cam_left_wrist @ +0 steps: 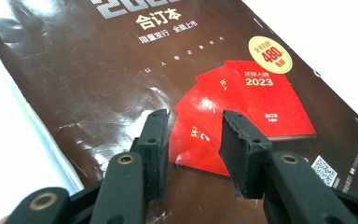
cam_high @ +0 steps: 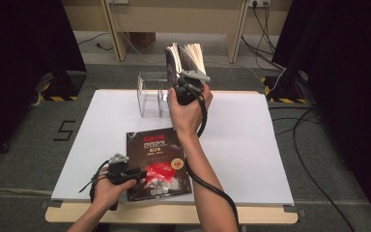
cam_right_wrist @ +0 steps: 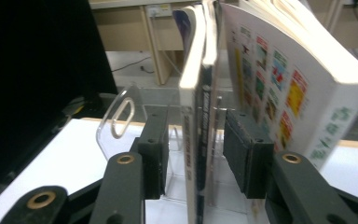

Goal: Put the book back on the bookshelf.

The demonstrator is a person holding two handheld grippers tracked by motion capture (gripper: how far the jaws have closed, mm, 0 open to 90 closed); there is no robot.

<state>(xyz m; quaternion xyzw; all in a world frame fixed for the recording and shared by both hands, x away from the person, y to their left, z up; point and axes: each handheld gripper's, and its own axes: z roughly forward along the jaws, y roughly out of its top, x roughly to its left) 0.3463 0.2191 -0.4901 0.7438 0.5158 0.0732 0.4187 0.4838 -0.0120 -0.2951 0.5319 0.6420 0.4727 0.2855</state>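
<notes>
A dark brown magazine [cam_high: 157, 154] with red booklets printed on its cover lies flat near the table's front edge. My left gripper [cam_high: 137, 175] hovers over its lower left corner, open, with only the cover [cam_left_wrist: 98, 70] showing between the jaws [cam_left_wrist: 195, 135]. At the back, books [cam_high: 186, 55] stand upright in a clear acrylic rack [cam_high: 149, 96]. My right gripper [cam_high: 186, 79] is at those books. Its jaws [cam_right_wrist: 196, 140] straddle a thin book's spine [cam_right_wrist: 195, 93] with a gap on each side, so it is open. A thick book [cam_right_wrist: 284, 84] leans to the right of it.
The white board [cam_high: 251, 145] covers the tabletop, bare to the right and left of the magazine. A clear rack divider with a slot handle [cam_right_wrist: 119, 116] stands left of the books. Cables [cam_high: 314, 159] run on the floor at the right.
</notes>
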